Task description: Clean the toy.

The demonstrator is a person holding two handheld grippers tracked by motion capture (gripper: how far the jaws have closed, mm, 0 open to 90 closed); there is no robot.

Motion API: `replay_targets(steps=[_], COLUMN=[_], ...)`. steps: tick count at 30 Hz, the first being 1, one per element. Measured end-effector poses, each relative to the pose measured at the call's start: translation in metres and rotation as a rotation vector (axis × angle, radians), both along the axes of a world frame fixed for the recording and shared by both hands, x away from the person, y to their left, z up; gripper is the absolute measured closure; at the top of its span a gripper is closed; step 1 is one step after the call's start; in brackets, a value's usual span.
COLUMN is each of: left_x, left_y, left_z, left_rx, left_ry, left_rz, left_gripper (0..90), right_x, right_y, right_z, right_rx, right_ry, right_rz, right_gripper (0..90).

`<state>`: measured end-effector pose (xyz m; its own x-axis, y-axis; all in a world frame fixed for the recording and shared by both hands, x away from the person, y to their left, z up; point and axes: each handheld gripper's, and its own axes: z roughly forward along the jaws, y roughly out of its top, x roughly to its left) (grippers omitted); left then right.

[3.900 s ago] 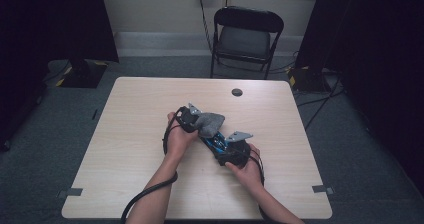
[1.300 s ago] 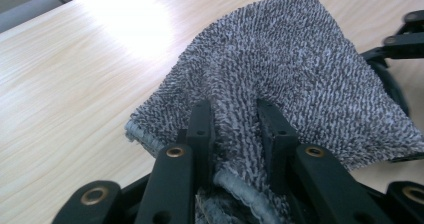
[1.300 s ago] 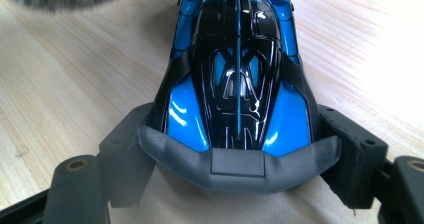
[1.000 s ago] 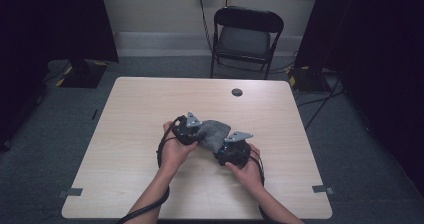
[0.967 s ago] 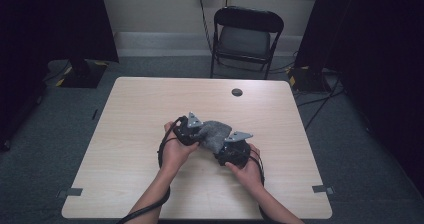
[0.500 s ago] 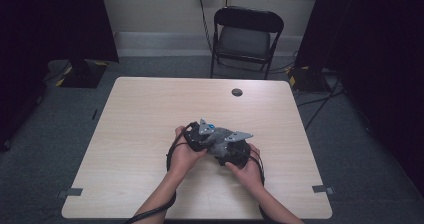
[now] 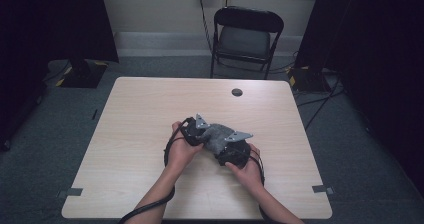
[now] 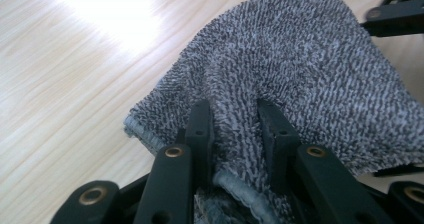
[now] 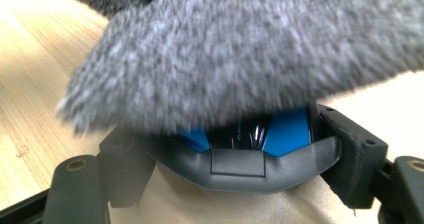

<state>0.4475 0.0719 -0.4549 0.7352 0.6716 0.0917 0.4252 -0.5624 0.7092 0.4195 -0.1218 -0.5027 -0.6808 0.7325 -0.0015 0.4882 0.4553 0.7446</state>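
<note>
The grey cloth [image 8: 280,84] is being pinched in a fold by the left gripper [image 8: 235,134], whose jaws are clamping it, and is lying over a black-and-blue object [image 9: 250,144] that the right gripper [image 9: 235,179] is holding with its jaws spread wide around it. If the cloth is tugging sideways, that object could be twisting out of the wide grip, or the fold could be slipping free. The high view is placing both hands near the middle of the tabletop [image 7: 125,134]; the right gripper view is revealing the blue part beneath the cloth.
</note>
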Motion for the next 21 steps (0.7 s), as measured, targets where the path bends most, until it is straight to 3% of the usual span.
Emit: replay_targets(steps=[21], left_x=[0.028], left_y=[0.021], left_z=[-0.002], left_rx=[0.027], left_ry=[0.02], left_rz=[0.095], left_gripper=[70.9], right_x=[0.0], right_y=[0.0], right_z=[0.0], right_rx=[-0.001], right_ry=[0.0], right_rz=[0.0], right_gripper=[24.0])
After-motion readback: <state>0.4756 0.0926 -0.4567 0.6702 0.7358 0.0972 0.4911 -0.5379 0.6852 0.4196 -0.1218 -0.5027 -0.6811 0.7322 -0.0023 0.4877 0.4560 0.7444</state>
